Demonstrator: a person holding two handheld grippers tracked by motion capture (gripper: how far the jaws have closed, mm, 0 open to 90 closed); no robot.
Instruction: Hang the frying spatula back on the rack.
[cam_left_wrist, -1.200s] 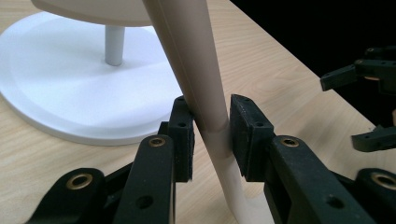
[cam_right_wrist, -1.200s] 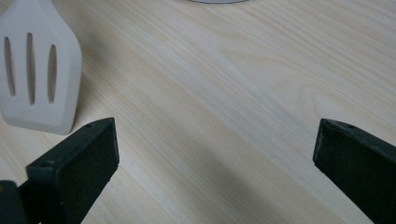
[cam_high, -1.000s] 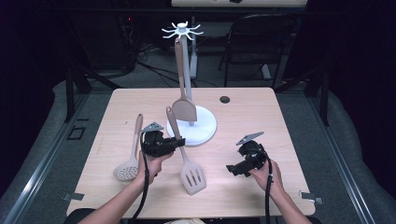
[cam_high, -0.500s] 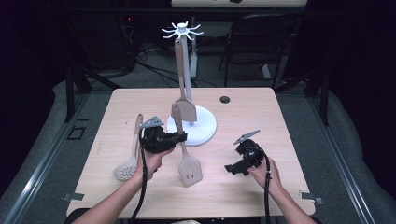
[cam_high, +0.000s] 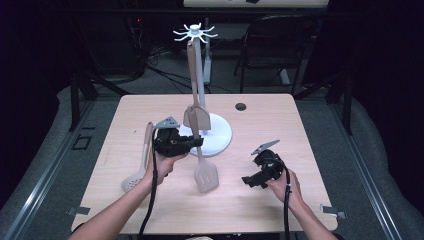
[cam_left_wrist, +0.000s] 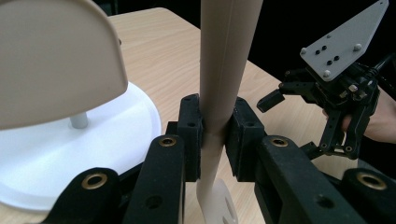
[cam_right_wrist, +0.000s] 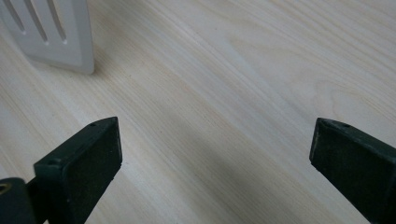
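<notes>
**Slotted turner held by its handle, blade toward the person**

We are seeing the left gripper (cam_high: 196, 143) clamping the handle of the slotted turner (cam_high: 205, 173); in the left gripper view both jaws are pressing on the tan handle (cam_left_wrist: 219, 93). Its long axis is running from the gripper down toward the near table edge, blade end nearest the person, just in front of the white rack base (cam_high: 219, 140). A second turner (cam_high: 198, 117) is hanging on the rack (cam_high: 195, 34), head down. A skimmer (cam_high: 135, 181) is lying flat on the table (cam_high: 280, 120), left of the left hand. The right gripper (cam_high: 248, 181) is hovering over bare wood, jaws spread wide, holding nothing.
</notes>
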